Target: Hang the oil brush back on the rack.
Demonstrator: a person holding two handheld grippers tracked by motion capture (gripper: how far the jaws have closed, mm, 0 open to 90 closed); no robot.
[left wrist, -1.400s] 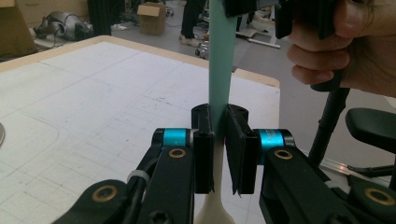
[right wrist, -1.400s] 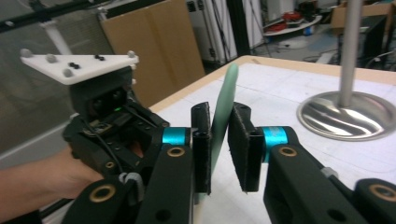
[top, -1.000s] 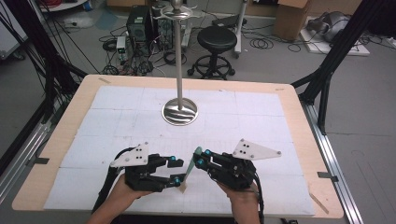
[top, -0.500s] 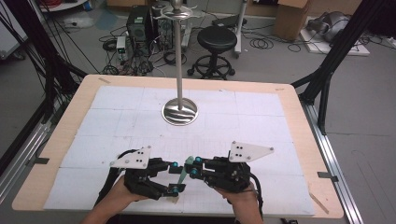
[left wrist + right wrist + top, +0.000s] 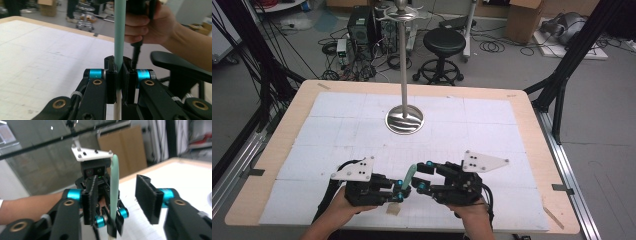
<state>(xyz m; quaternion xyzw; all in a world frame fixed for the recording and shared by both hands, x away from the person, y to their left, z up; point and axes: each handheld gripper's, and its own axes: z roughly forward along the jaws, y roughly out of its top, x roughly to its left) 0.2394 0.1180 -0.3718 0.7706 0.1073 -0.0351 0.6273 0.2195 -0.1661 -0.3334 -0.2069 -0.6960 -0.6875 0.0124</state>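
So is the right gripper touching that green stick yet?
Apart. The right gripper view shows the right gripper open, its pads clear of the green stick between them.

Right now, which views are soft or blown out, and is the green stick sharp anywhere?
High view: even light, mildly soft; glare on the stand's metal base. Left gripper view: green stick and left gripper sharp, background blurred. Right gripper view: right gripper near jaws soft, the right one blurred; bright washed-out table.

Wooden-edged table [image 5: 277, 150] under white gridded sheets [image 5: 342, 130]; metal pole stand [image 5: 404, 120] on them.
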